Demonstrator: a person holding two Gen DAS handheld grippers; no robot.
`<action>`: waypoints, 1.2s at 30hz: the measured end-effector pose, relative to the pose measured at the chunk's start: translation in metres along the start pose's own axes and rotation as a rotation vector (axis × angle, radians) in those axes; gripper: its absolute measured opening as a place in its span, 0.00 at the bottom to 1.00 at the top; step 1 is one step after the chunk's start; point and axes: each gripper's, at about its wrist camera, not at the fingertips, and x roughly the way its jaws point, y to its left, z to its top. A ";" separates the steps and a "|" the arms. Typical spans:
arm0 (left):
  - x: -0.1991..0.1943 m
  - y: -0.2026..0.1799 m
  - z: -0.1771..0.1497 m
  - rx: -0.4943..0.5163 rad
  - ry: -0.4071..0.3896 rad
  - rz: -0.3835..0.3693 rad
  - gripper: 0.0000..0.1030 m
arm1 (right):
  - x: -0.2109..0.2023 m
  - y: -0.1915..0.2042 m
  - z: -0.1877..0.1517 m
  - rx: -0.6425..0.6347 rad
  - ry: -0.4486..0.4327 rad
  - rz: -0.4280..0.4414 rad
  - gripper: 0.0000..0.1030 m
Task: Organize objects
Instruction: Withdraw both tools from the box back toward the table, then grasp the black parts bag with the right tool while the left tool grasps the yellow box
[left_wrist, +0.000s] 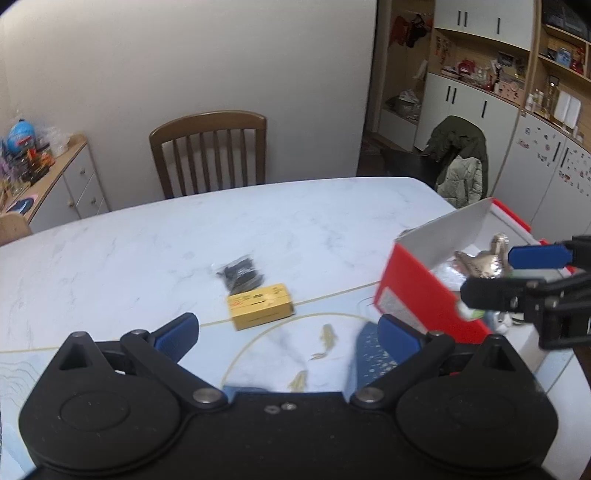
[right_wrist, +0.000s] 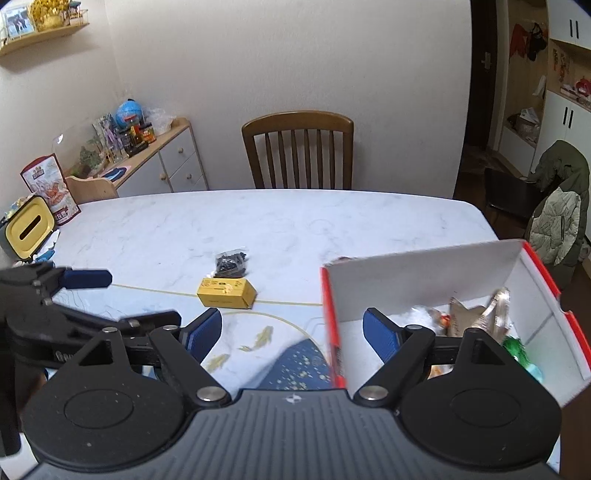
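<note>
The yellow box (left_wrist: 260, 311) lies on its long side on the marble table (left_wrist: 147, 240), at about 12 o'clock from the left gripper (left_wrist: 288, 334) and well ahead of its blue fingertips (left_wrist: 181, 330). The jaws of that gripper stand wide apart with nothing between them. Just behind the yellow box, at its 11 o'clock, sits a clear bag of small black parts (left_wrist: 242, 275); whether the 2 touch cannot be told.

In the right wrist view the same yellow box (right_wrist: 226, 292) lies at 11 o'clock from the right gripper (right_wrist: 293, 332), clear of its fingers, with the bag of black parts (right_wrist: 229, 264) beyond it. The right gripper's jaws are also spread wide and empty. Its right finger (right_wrist: 382, 336) hangs over the open red box (right_wrist: 334, 332), its left finger over the table, so the box's near left wall falls between them.

The red box, white inside, stands at 3 o'clock from the yellow box, near the table's right edge. It holds a loose heap: silvery wrappers (right_wrist: 496, 310), a brown star-like piece (right_wrist: 463, 314), something green (right_wrist: 515, 347) and other small items too blurred to name.

A wooden chair (right_wrist: 299, 147) stands at 12 o'clock behind the table. A yellow-lidded container (right_wrist: 29, 229) sits at the table's far left, at 9 o'clock.
</note>
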 end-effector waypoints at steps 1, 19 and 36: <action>0.003 0.004 -0.002 -0.005 0.001 0.002 1.00 | 0.005 0.004 0.003 -0.005 0.004 -0.003 0.81; 0.068 0.032 -0.006 -0.063 0.002 0.041 1.00 | 0.119 0.053 0.054 -0.084 0.155 0.025 0.81; 0.131 0.026 -0.009 -0.088 -0.009 0.084 1.00 | 0.236 0.070 0.095 -0.181 0.341 0.104 0.81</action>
